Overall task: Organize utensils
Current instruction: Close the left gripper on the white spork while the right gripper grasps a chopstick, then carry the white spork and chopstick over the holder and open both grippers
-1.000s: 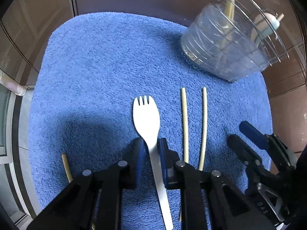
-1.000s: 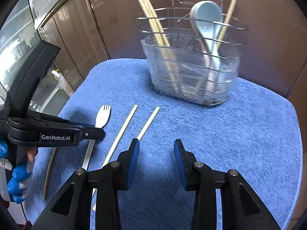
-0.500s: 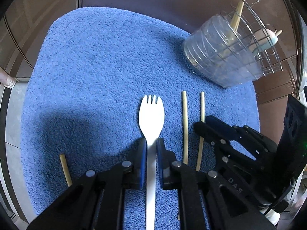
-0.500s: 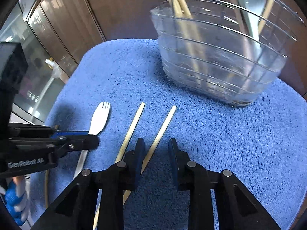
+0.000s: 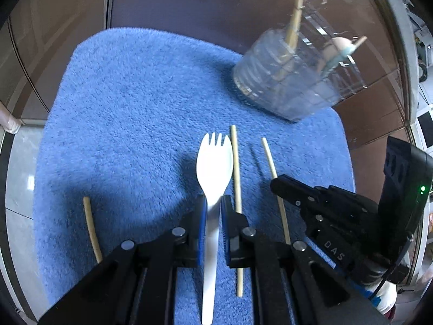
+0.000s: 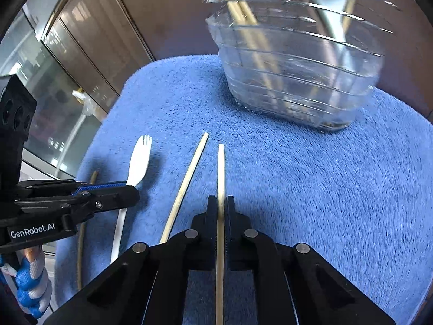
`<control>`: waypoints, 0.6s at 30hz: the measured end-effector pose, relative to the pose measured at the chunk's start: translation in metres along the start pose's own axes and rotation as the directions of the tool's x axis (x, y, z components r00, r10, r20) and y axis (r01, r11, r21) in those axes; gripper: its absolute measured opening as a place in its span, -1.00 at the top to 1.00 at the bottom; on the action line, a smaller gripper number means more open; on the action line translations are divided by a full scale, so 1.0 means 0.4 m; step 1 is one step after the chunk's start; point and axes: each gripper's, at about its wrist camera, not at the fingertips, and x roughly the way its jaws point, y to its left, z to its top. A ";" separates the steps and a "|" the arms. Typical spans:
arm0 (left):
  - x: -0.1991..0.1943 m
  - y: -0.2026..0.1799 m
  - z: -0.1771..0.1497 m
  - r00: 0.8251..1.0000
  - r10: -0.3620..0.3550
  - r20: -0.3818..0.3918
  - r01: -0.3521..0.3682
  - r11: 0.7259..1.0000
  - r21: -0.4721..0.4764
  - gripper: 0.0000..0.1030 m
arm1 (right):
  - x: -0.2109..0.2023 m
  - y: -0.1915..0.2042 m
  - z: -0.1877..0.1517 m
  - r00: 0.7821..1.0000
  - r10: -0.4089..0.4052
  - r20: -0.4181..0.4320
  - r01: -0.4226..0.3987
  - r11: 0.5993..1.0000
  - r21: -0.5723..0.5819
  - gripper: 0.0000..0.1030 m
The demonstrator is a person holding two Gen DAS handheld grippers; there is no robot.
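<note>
My left gripper (image 5: pixel 213 205) is shut on the handle of a white plastic spork (image 5: pixel 215 159) and holds it just above the blue towel (image 5: pixel 135 113). My right gripper (image 6: pixel 221 203) is shut on a bamboo chopstick (image 6: pixel 220 168); it shows tilted up in the left wrist view (image 5: pixel 270 162). A second chopstick (image 5: pixel 236 178) lies on the towel between them, also in the right wrist view (image 6: pixel 189 176). A third, curved stick (image 5: pixel 90 227) lies at the left. The clear wire utensil holder (image 6: pixel 295 67) stands at the back right, with chopsticks and a pale spoon in it.
The towel lies on a brown surface (image 5: pixel 189 5). A drop to a lighter floor (image 5: pixel 19 168) runs along the towel's left edge. The right gripper's black body (image 5: pixel 351 216) is close to my left gripper's right side.
My left gripper has closed on the spork and lifted it slightly. My right gripper has moved in and closed on the right chopstick, tilting it.
</note>
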 end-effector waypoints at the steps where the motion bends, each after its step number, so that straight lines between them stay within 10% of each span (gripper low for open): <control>1: -0.013 -0.005 -0.009 1.000 0.004 0.012 -0.005 1.000 0.007 0.81 | -0.015 -0.003 -0.007 1.000 0.005 0.013 -0.005 1.000 0.006 0.91; 18: -0.227 -0.080 -0.162 0.980 0.024 0.198 -0.034 0.998 0.049 0.81 | -0.331 0.029 -0.191 0.950 0.019 0.312 -0.009 0.999 -0.032 0.91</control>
